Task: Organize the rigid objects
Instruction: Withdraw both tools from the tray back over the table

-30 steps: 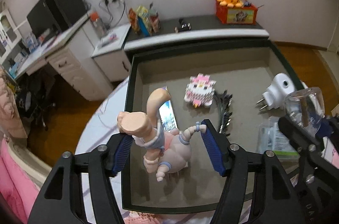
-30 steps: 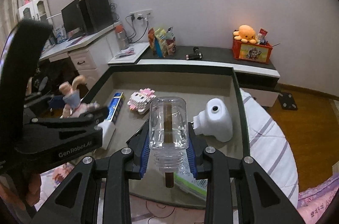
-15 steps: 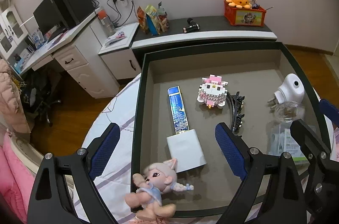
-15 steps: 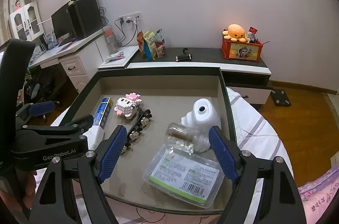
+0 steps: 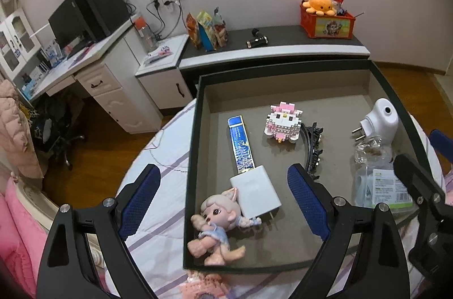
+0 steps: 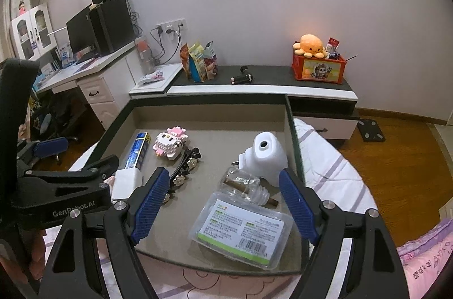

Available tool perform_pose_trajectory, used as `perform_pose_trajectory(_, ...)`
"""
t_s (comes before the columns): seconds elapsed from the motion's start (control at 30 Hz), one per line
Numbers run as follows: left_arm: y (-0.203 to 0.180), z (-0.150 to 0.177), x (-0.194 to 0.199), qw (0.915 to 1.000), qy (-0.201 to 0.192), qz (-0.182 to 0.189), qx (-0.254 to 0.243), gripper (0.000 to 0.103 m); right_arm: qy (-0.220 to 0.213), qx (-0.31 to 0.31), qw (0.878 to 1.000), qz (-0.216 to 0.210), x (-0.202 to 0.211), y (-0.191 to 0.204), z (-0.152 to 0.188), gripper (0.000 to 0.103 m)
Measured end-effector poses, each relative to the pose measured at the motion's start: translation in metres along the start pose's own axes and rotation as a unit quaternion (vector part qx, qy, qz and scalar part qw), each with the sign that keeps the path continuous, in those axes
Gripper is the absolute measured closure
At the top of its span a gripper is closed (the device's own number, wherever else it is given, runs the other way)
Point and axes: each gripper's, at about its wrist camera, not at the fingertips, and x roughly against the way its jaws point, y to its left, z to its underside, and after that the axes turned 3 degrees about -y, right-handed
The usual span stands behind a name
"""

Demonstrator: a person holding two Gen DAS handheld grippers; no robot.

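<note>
Tray: a shallow dark-rimmed tray (image 5: 195, 157) with a grey-brown floor, sitting on a striped bedcover; everything being sorted lies inside it.
Doll: one small figure (image 5: 216, 225) with pale hair, a blue top and bare pink limbs, lying on its side in the tray's near-left corner, head touching the white charger.
Charger: one white square plug block (image 5: 256, 191), just past the doll, its far end against the blue box.
Blue box: one long narrow carton (image 5: 240, 146), lying flat, running away from the charger.
Brick cat: one pink-and-white block figure (image 5: 283, 123), mid-tray.
Hair clips: a dark flowered cluster (image 6: 185, 169) beside the brick cat; I cannot count them.
Clear bottle: one, on its side (image 6: 243, 185), a brown stick inside, between the white plug-in device and the packet.
Plug-in device: one white, rounded (image 6: 266, 154), right side of the tray.
Packet: one clear, labelled (image 6: 240, 231), near-right corner.
Left gripper: (image 5: 223, 202) jaws spread wide, holding nothing, above the doll.
Right gripper: (image 6: 223, 205) jaws spread wide, holding nothing, above the bottle and packet.
</note>
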Motion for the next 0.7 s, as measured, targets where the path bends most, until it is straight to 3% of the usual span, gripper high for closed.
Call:
perform_pose_trajectory(0.4, 0.021, 0.032, 0.107, 0.9968, -0.077, -0.003, 0.019, 0.006, -0.065, 0.009, 0.998, 0.011, 0.105, 0.015, 0.008, 0.022)
perform_pose_trajectory(0.7, 0.032, 0.081, 0.197, 0.989, -0.144, -0.004, 0.034, 0.0, -0.099, 0.031, 0.995, 0.013, 0.188, 0.035, 0.043, 0.022)
